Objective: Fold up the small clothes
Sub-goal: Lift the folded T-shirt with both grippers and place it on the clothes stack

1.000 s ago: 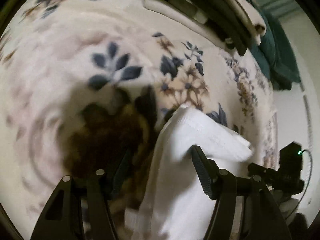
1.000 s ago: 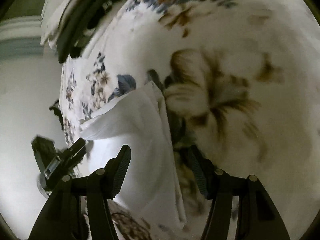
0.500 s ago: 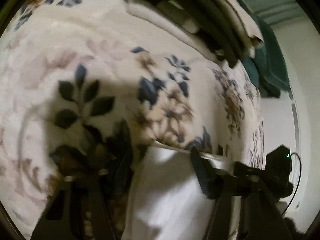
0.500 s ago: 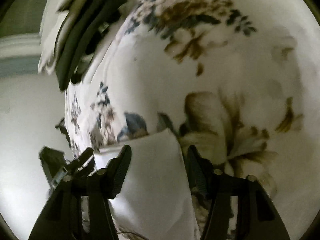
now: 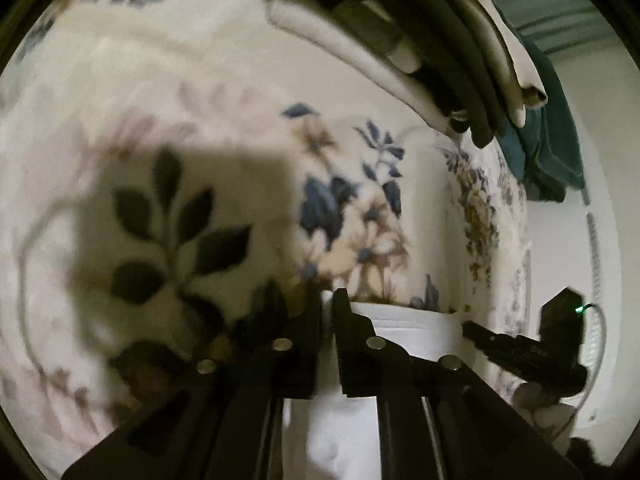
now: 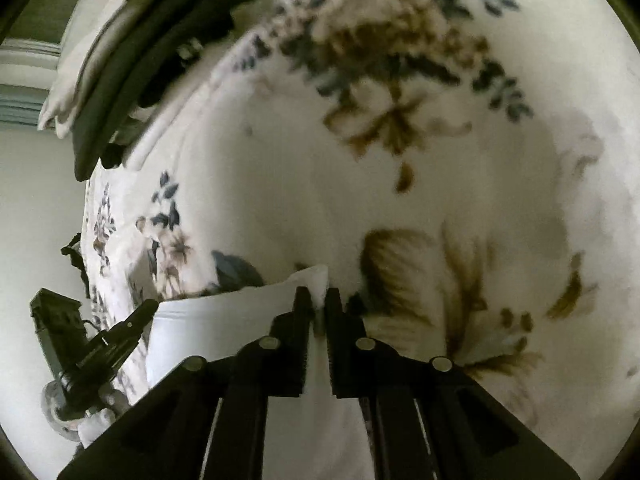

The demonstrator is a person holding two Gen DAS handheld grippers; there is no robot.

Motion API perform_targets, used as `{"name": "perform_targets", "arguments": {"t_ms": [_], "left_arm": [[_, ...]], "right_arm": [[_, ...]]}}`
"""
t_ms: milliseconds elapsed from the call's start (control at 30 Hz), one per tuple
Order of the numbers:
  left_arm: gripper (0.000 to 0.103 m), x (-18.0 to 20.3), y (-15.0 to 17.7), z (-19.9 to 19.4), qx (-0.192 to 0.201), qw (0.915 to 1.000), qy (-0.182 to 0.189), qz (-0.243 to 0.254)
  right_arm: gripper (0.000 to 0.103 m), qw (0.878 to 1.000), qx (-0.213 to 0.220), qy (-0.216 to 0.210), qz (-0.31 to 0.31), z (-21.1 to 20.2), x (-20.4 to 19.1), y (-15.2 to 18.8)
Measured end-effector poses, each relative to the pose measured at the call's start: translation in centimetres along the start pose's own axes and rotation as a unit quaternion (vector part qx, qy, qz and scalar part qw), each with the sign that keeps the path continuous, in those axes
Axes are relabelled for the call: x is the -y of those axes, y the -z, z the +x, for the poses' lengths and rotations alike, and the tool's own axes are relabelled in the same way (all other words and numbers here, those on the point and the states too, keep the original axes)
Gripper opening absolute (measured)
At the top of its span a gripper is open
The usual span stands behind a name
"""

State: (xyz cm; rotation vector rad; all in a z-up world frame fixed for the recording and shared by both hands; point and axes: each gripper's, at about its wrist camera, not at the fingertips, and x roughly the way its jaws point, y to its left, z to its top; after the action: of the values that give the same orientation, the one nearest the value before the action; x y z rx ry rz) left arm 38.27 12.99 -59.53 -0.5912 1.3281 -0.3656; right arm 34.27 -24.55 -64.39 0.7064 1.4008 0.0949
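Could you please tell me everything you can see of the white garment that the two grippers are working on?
The white garment is a small, plain piece of soft, cotton-like cloth with a stitched hem along its far edge. It lies on the floral bedspread, that far edge running fairly straight between the tools. The left gripper is shut on one far corner and the right gripper on the other, where a small peak of cloth pokes up past the fingertips. Its near part is hidden beneath the grippers.
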Motion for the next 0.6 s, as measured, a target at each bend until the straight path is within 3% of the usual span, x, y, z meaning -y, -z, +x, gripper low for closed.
{"name": "perform_targets", "arguments": {"t_ms": [33, 67, 100, 133, 233, 367, 467, 567, 600], "left_arm": [[0.032, -0.7, 0.2, -0.5, -0.001, 0.9999, 0.008, -0.011], [0.039, -1.3, 0.6, -1.0, -0.001, 0.9996, 0.021, -0.021], [0.053, -2.2, 1.3, -1.5, -0.001, 0.9987, 0.041, -0.031], [0.059, -3.0, 2.1, -1.7, -0.008, 0.9983, 0.047, -0.035], [0.059, -4.3, 4.1, -1.8, -0.032, 0.9940, 0.093, -0.048], [0.060, -3.7, 6.2, -0.9, -0.068, 0.9793, 0.177, -0.070], [0.061, -1.7, 7.2, 0.9, -0.101, 0.9811, 0.161, -0.037], [0.059, -0.1, 7.4, 1.7, -0.087, 0.9861, 0.141, -0.018], [0.048, 0.3, 7.4, 1.5, -0.078, 0.9880, 0.133, -0.015]], "right_arm": [[0.034, 1.000, -0.008, -0.007, 0.009, -0.3, 0.5, 0.0], [0.044, 1.000, -0.015, -0.014, 0.021, -0.7, 1.3, 0.3], [0.056, 0.999, -0.022, -0.029, 0.034, -1.1, 2.2, 0.7], [0.056, 0.998, -0.025, -0.047, 0.041, -1.4, 2.8, 1.1], [0.056, 0.992, -0.066, -0.096, 0.051, -1.1, 5.3, 3.4], [0.057, 0.968, -0.145, -0.190, 0.079, 2.0, 7.4, 6.9], [0.057, 0.955, -0.168, -0.234, 0.072, 4.2, 6.7, 8.0], [0.057, 0.951, -0.173, -0.249, 0.061, 5.9, 4.8, 8.0], [0.049, 0.951, -0.170, -0.251, 0.058, 6.1, 4.3, 7.9]]}}
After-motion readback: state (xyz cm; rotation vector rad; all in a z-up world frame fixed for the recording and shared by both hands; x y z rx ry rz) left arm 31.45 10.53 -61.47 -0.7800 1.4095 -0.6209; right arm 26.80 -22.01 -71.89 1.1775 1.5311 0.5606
